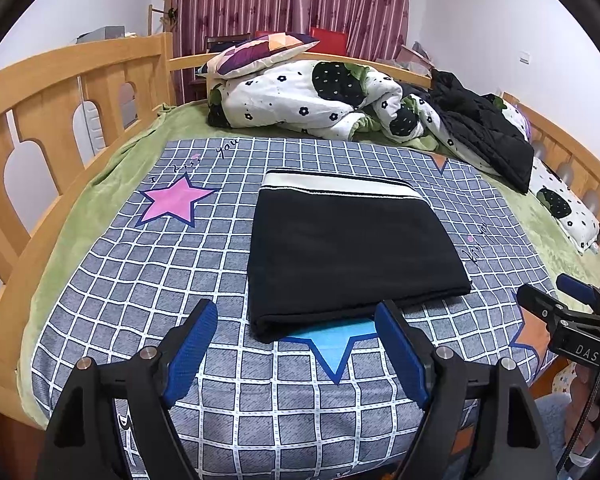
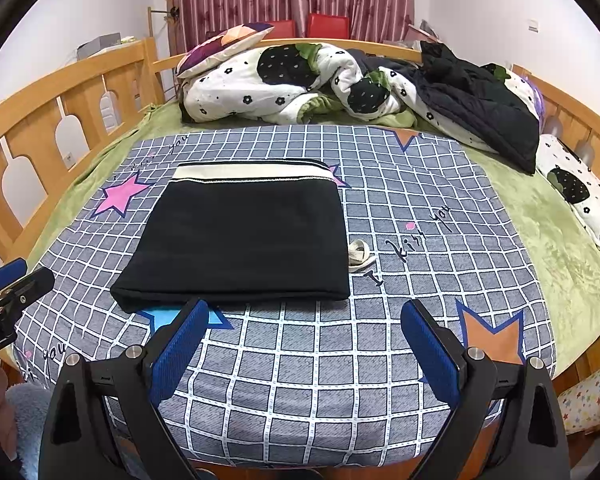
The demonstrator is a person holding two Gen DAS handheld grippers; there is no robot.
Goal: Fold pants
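The black pants (image 1: 352, 256) lie folded into a compact rectangle near the middle of the checked sheet (image 1: 148, 280) on the bed, pale waistband at its twelve o'clock edge, long axis running nine to three. The left gripper (image 1: 296, 320) hovers with fingers spread and empty, the near fold at twelve o'clock just ahead. The right gripper (image 2: 304, 316), likewise spread and empty, has the pants at eleven o'clock. The left looks nearer. A loose drawstring (image 2: 360, 254) pokes out at the three o'clock side.
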